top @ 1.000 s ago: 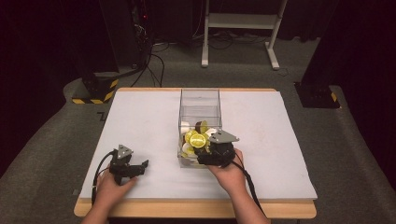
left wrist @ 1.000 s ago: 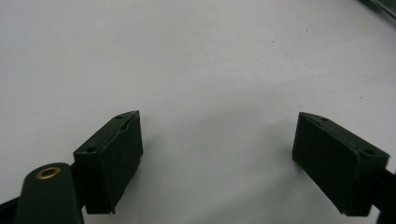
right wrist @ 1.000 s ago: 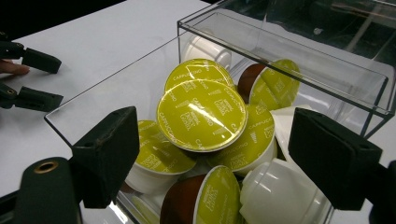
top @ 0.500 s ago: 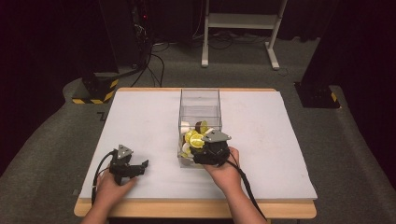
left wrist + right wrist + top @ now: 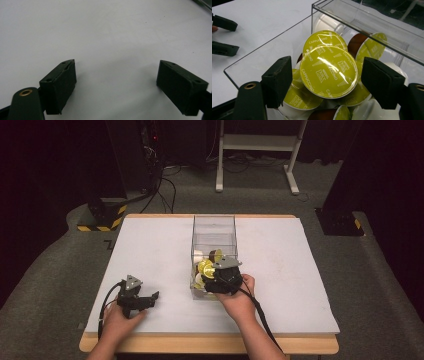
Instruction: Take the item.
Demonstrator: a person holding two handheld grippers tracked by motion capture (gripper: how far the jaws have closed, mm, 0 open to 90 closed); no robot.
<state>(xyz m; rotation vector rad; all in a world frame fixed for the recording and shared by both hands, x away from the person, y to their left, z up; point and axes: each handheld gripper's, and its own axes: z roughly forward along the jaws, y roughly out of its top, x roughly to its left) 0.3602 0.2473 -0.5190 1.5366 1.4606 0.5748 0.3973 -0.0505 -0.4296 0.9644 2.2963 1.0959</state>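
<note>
Cappuccino capsules (image 5: 329, 71) are heaped at the near end of the clear plastic bin (image 5: 213, 227), which stands mid-table toward the front edge. The right gripper (image 5: 327, 82) is held spread around the topmost capsule, apparently without contact. If closed off-centre, the foil lid could slip and neighbours be dislodged. The left gripper (image 5: 117, 85) is held open, empty, over the table (image 5: 155, 245) near its front-left corner.
</note>
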